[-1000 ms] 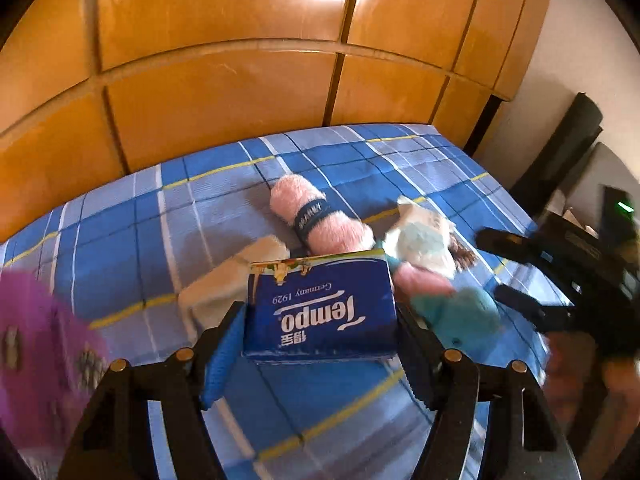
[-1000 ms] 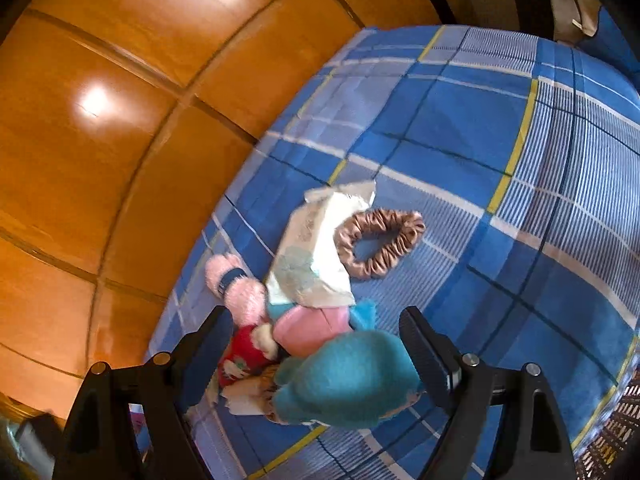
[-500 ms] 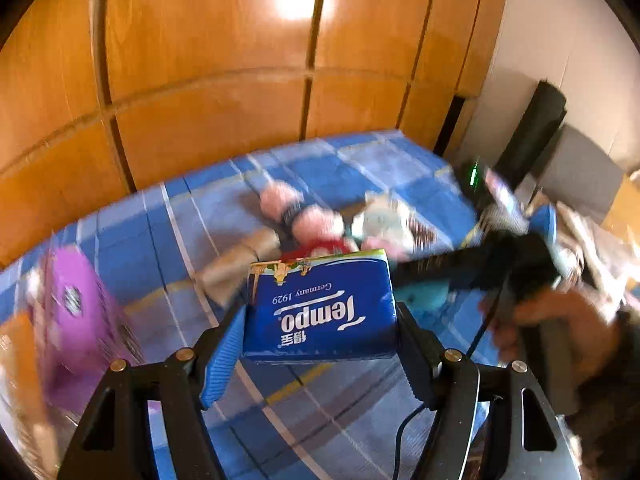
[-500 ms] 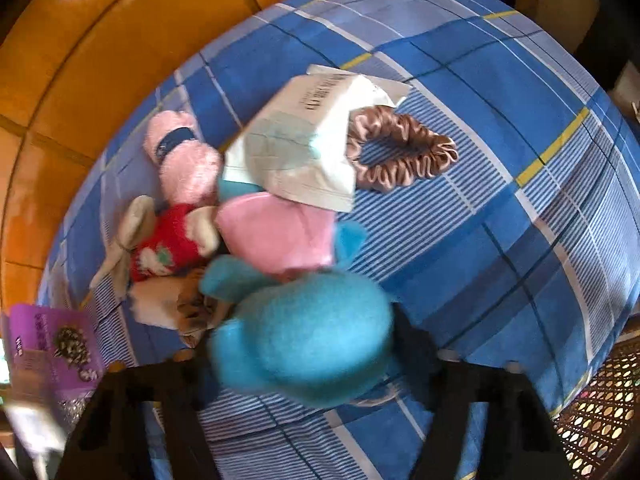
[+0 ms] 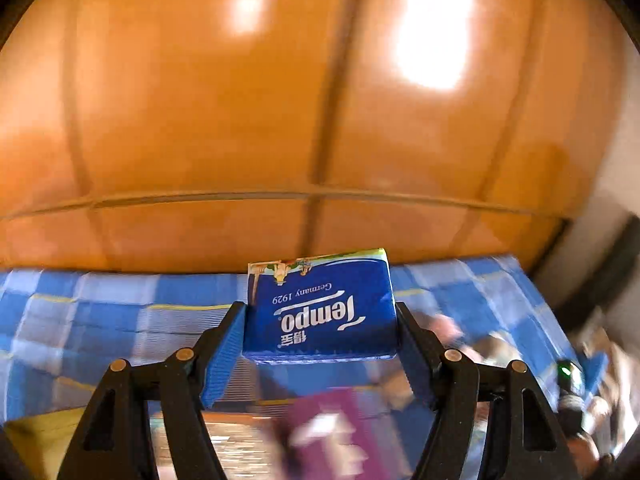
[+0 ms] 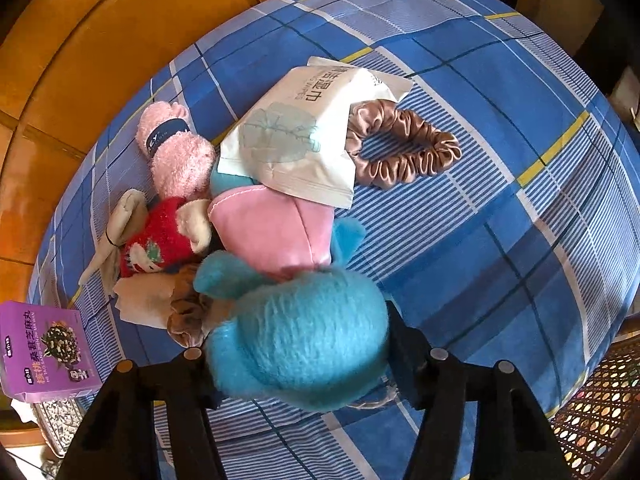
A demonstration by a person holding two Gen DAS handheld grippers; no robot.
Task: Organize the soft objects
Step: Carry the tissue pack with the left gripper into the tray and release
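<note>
Teal plush (image 6: 296, 336) nearest, wedged between right gripper (image 6: 298, 344) pads, jaws just closing on it, on blue plaid cloth (image 6: 520, 240). Risk: fuzzy pile compresses, toy slips on lift, drags pink pouch (image 6: 272, 232). Left gripper (image 5: 320, 320) clamps blue tissue pack (image 5: 320, 308), airborne, label "Tempo, Germany 1929". Wipes pack (image 6: 296, 136) beyond, print unreadable.

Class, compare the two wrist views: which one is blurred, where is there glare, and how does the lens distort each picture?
Left wrist view: bedsheet and purple box smeared by motion, only the tissue pack in the tongs sharp; two glare patches on the wooden panels. Right wrist view: mostly sharp, the blue plush toy slightly soft. Both bow straight lines, dark corners.
</note>
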